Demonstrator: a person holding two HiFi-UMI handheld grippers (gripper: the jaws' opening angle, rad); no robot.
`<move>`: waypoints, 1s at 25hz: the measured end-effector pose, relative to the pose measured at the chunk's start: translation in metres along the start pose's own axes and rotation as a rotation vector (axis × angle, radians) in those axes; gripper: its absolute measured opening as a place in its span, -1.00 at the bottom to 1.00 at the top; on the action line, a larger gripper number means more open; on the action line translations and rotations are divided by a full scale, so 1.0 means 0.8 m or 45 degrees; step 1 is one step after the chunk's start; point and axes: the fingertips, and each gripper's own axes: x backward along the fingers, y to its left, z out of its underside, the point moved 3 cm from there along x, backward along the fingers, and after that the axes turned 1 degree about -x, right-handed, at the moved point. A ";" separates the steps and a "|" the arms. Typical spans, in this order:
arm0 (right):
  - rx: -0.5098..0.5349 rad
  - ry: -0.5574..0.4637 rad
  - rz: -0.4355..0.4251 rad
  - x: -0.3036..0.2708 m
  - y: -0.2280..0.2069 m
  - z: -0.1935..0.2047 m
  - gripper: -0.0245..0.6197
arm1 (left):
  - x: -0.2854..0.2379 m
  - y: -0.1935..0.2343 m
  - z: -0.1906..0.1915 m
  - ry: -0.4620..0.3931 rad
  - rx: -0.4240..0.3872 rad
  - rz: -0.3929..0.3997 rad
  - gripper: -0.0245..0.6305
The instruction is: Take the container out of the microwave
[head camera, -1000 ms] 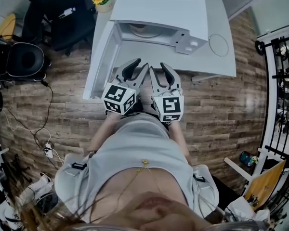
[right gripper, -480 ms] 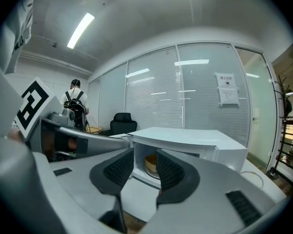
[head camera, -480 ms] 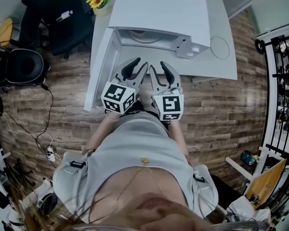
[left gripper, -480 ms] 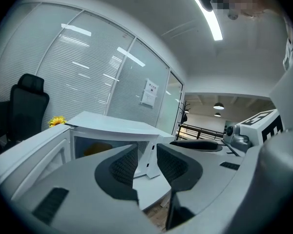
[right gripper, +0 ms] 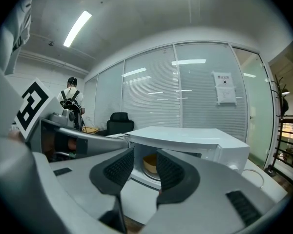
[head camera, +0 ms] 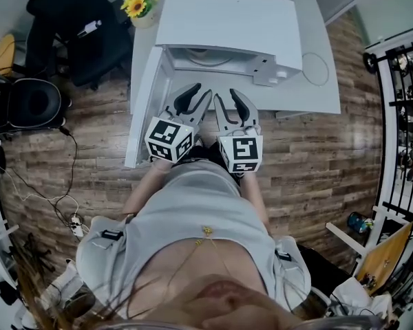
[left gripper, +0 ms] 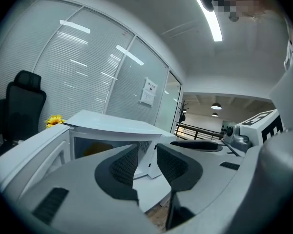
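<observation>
Both hand-held grippers are level at the person's waist, side by side and pointing to 12 o'clock, straight at the open microwave (head camera: 227,19) on the white bench (head camera: 316,81). The left hand-held gripper (head camera: 196,96) has its jaws parted by a narrow gap, with nothing between the pads. The right hand-held gripper (head camera: 230,102) matches it: a small gap and nothing held. The microwave door (head camera: 143,108) is swung out toward 9 o'clock, its edge just beside the left hand-held gripper. The container (right gripper: 149,164), a tan bowl, sits inside the microwave cavity on the turntable, well apart from both sets of jaws and framed through the right one's gap. Sunflowers (head camera: 141,2) stand at 11 o'clock beside the microwave.
</observation>
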 end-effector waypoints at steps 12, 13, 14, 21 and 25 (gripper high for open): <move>0.032 -0.003 -0.106 -0.040 -0.006 -0.011 -0.44 | -0.003 0.030 -0.013 -0.053 0.046 -0.133 -0.55; 0.030 0.001 -0.119 -0.043 -0.008 -0.012 -0.44 | -0.004 0.032 -0.014 -0.053 0.050 -0.146 -0.55; 0.029 0.003 -0.133 -0.046 -0.010 -0.013 -0.44 | -0.006 0.033 -0.016 -0.054 0.052 -0.159 -0.55; 0.025 0.000 -0.233 -0.071 -0.030 -0.027 -0.44 | -0.028 0.044 -0.034 -0.082 0.063 -0.250 -0.55; 0.023 -0.013 -0.292 -0.084 -0.046 -0.041 -0.44 | -0.042 0.044 -0.050 -0.095 0.043 -0.301 -0.55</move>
